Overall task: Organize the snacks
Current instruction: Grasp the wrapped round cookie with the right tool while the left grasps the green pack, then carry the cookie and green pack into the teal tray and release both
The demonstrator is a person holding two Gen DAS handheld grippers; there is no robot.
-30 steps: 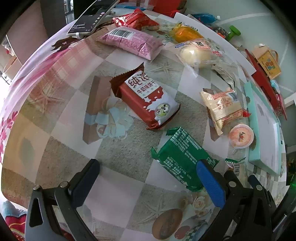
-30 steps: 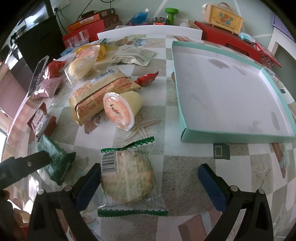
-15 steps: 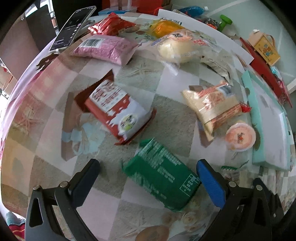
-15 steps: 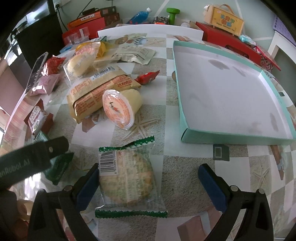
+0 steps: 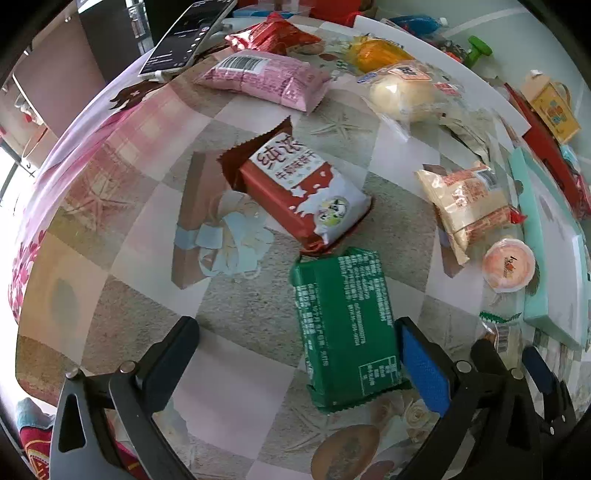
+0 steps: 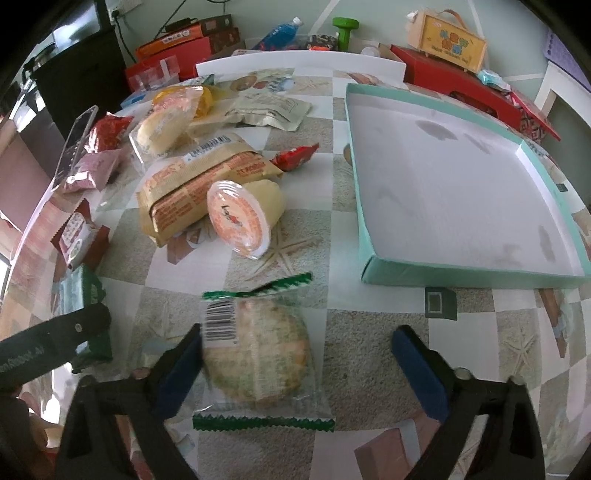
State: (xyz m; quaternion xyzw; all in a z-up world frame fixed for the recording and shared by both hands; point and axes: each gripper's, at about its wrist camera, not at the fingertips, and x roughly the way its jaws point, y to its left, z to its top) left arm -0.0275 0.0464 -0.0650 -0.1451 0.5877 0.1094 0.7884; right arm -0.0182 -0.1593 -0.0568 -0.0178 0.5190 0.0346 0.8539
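Observation:
My left gripper (image 5: pixel 295 362) is open over the table, and a green snack pack (image 5: pixel 347 328) lies between its fingers, close against the right one. A red milk-biscuit pack (image 5: pixel 303 192) lies just beyond it. My right gripper (image 6: pixel 295 365) is open around a clear-wrapped round cracker with green edges (image 6: pixel 258 354), which lies flat on the table next to the left finger. An empty teal tray (image 6: pixel 458 184) sits to the right. A jelly cup (image 6: pixel 240 218) and a tan bread pack (image 6: pixel 199 192) lie ahead.
A pink pack (image 5: pixel 266 77), a red pack (image 5: pixel 273 35), a bun in clear wrap (image 5: pixel 406 92), an orange pack (image 5: pixel 380 55) and a phone (image 5: pixel 188 35) lie at the far side. Red boxes (image 6: pixel 458 85), a bottle (image 6: pixel 280 33) and a green dumbbell (image 6: pixel 345 31) stand beyond the table.
My left gripper has swung and closed in, so the green pack now lies lengthwise between its fingers. My right gripper has edged forward around the cracker.

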